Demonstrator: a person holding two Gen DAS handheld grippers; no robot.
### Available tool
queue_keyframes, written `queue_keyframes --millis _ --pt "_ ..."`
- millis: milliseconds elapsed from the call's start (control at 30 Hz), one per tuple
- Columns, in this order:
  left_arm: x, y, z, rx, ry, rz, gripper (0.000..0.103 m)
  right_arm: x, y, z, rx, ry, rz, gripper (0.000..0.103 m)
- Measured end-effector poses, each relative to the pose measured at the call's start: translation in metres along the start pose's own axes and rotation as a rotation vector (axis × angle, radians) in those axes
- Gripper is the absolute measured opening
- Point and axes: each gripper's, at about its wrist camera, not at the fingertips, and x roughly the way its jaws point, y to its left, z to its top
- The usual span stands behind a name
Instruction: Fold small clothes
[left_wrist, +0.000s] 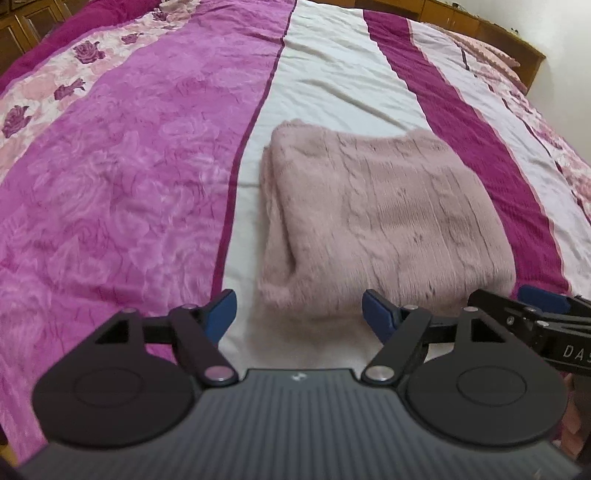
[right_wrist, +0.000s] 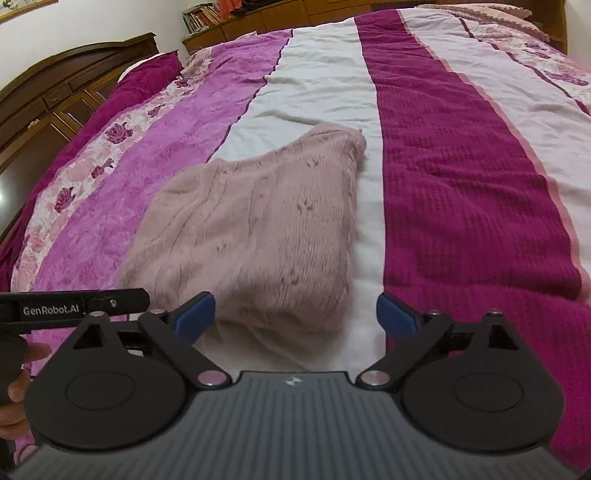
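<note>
A dusty-pink knitted sweater (left_wrist: 373, 218) lies folded into a thick bundle on the white stripe of the bedspread; the right wrist view shows it too, sweater (right_wrist: 258, 229). My left gripper (left_wrist: 299, 314) stands open at the bundle's near edge, its blue pads apart and pressing nothing. My right gripper (right_wrist: 295, 317) is wide open at the near right corner of the sweater, with nothing held. The right gripper (left_wrist: 543, 302) shows at the left view's right edge. The left gripper's body (right_wrist: 74, 306) shows at the right view's left edge.
The bed carries a striped bedspread (left_wrist: 110, 203) in pink, white and magenta. A wooden headboard (right_wrist: 55, 96) and a shelf of books (right_wrist: 203, 16) stand at the far left. A pillow (right_wrist: 480, 13) lies at the far right. A hand (right_wrist: 18, 373) holds the left gripper.
</note>
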Motion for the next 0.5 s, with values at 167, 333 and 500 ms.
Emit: queue_keyframes --millis 167,333,500 --pt "0.001 -0.009 -0.018 0.004 -0.002 0.049 0.076 -0.009 0.005 -0.008 -0.018 0.002 -0.023 0.103" --pt "0.009 -0.014 -0.027 0.000 0.035 0.040 0.076 0.001 0.010 -0.017 -0.022 0.073 -0.026 0.103" --pt "0.016 -0.017 -0.031 0.011 0.052 0.073 0.076 0.017 0.010 -0.024 0.002 0.143 -0.045 0.103"
